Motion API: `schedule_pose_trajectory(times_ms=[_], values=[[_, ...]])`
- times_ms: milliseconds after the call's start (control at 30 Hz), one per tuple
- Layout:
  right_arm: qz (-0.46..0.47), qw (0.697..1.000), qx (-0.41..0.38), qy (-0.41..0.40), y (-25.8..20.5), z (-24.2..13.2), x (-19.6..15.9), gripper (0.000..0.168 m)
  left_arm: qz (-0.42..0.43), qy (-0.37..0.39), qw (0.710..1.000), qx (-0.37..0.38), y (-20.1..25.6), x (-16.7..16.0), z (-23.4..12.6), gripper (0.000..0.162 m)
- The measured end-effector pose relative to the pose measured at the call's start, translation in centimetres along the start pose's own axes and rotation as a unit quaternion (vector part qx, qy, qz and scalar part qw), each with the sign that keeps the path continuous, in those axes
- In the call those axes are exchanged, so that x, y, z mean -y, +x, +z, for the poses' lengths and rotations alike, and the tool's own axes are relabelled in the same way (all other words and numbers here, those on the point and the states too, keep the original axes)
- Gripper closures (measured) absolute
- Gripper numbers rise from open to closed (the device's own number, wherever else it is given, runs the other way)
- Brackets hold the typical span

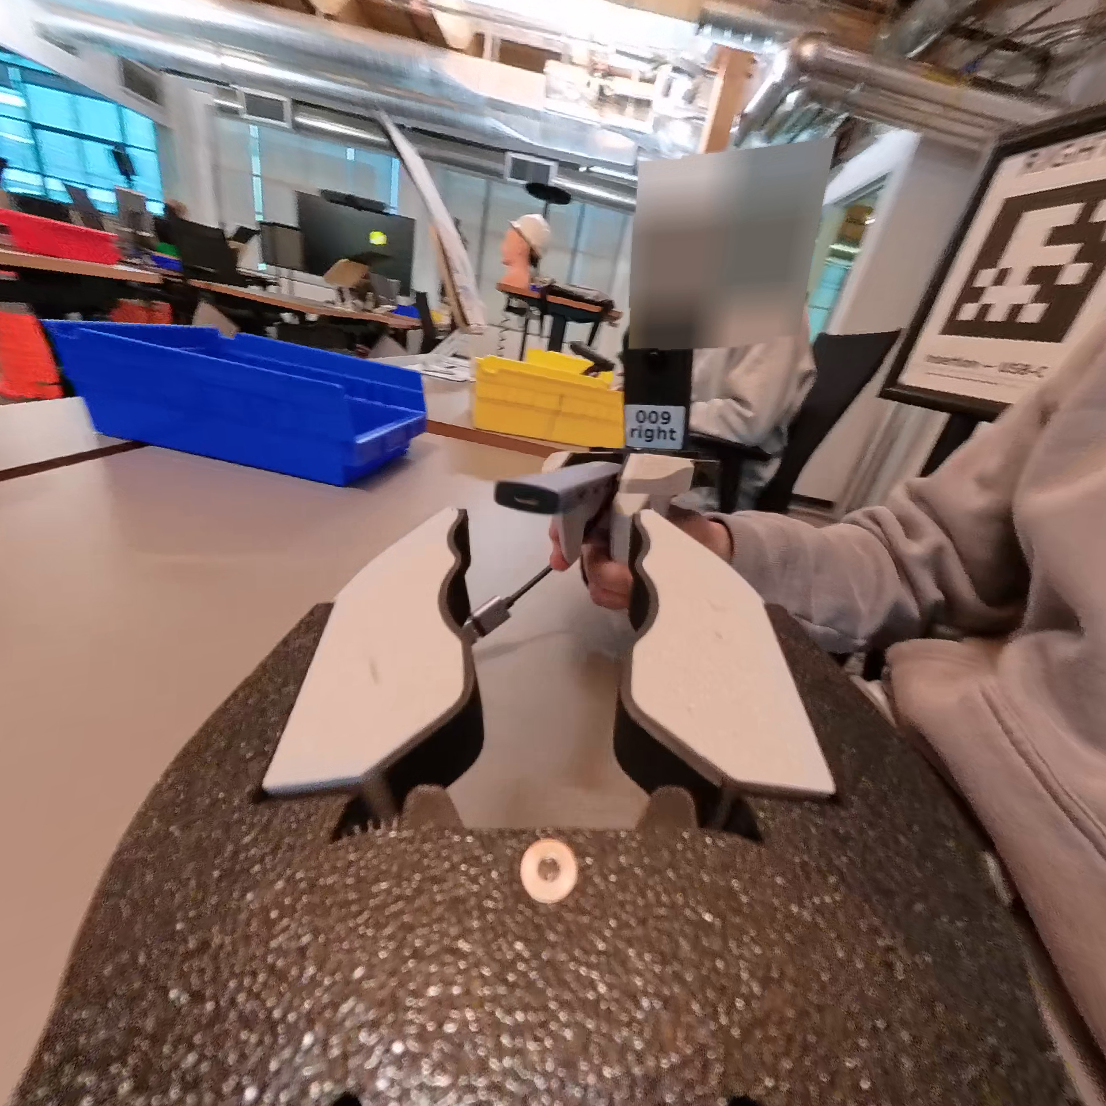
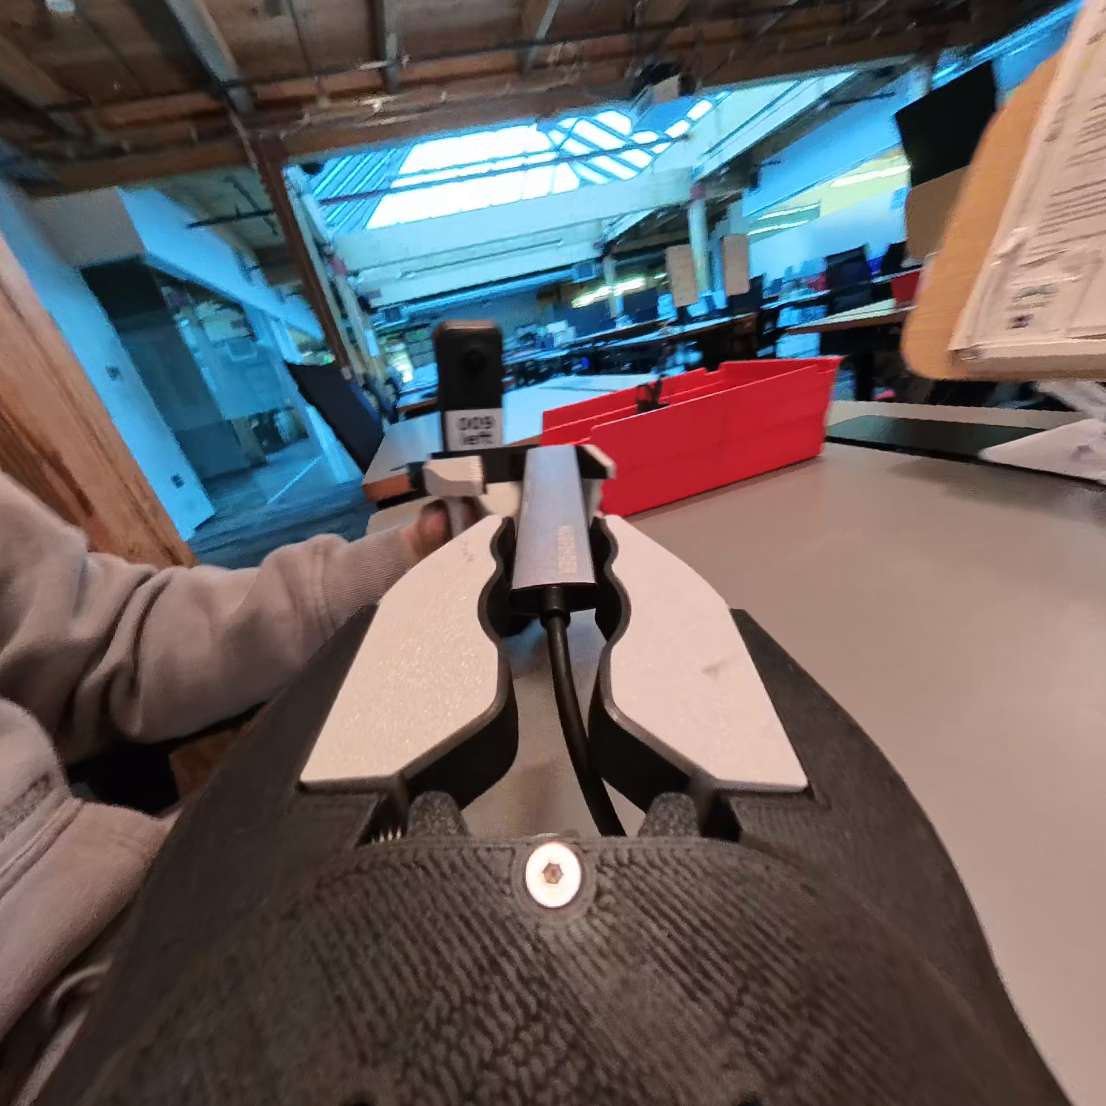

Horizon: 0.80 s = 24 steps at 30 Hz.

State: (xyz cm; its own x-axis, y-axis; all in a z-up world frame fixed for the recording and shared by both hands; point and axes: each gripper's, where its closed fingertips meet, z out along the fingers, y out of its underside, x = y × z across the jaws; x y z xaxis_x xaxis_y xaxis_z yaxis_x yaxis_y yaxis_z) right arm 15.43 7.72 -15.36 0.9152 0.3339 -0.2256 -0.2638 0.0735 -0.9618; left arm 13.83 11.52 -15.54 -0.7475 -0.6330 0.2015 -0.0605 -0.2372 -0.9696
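My left gripper (image 1: 550,520) is open, and its grey fingers (image 1: 383,670) stand wide apart above the grey table (image 1: 179,568). A small metal cable plug (image 1: 488,616) on a thin black cable hangs between them, close against the left finger; I cannot tell if it touches. Beyond it, the right gripper (image 1: 622,479) holds a slim grey hub (image 1: 538,488) with its port end facing me. In the right wrist view, my right gripper (image 2: 552,526) is shut on that grey hub (image 2: 550,538). The hub's black cable (image 2: 574,706) runs back between the fingers. The left gripper (image 2: 514,473) faces it just beyond.
A blue bin (image 1: 239,395) and a yellow bin (image 1: 544,401) stand at the back of the table. A red bin (image 2: 706,431) is on the other side. A framed black-and-white marker board (image 1: 1017,269) stands on the right, and a clipboard with papers (image 2: 1017,239) is nearby. A person in a grey hoodie (image 1: 748,383) sits behind.
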Motion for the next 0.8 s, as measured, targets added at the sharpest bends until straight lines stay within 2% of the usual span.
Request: schedule_pose_trajectory(times_ms=[133,267,367,433,500,567,600,667,800], values=[[-0.005,0.996,-0.087,0.028,3.2,-1.6,0.8,0.143,0.033,-0.026,0.997,0.067,-0.9,1.4,-0.9,0.11],[-0.077,0.978,-0.193,0.021,5.8,-3.0,0.7,0.143,0.05,-0.042,0.991,0.119,-0.7,3.6,-2.0,0.112],[-0.13,0.955,-0.265,0.022,7.3,-4.7,1.5,0.143,0.054,-0.059,0.97,0.228,-2.2,5.9,-5.5,0.119],[-0.151,0.944,-0.292,0.019,8.1,-5.6,1.8,0.143,0.048,-0.101,0.93,0.35,-4.5,6.8,-10.3,0.125],[-0.161,0.936,-0.312,0.019,8.9,-6.5,1.8,0.143,0.044,-0.167,0.863,0.474,-7.2,7.1,-16.9,0.128],[-0.148,0.938,-0.312,0.035,9.2,-6.8,2.2,0.143,0.006,-0.235,0.794,0.561,-9.8,6.9,-23.4,0.128],[-0.145,0.937,-0.316,0.037,9.3,-6.9,2.2,0.143,-0.026,-0.256,0.771,0.583,-10.9,6.8,-25.9,0.128],[-0.148,0.937,-0.315,0.03,9.4,-6.7,2.1,0.143,-0.094,-0.262,0.752,0.598,-13.3,6.8,-29.0,0.128],[-0.152,0.941,-0.301,0.019,9.1,-6.3,1.8,0.143,-0.251,-0.251,0.759,0.546,-17.0,4.7,-29.8,0.127]])
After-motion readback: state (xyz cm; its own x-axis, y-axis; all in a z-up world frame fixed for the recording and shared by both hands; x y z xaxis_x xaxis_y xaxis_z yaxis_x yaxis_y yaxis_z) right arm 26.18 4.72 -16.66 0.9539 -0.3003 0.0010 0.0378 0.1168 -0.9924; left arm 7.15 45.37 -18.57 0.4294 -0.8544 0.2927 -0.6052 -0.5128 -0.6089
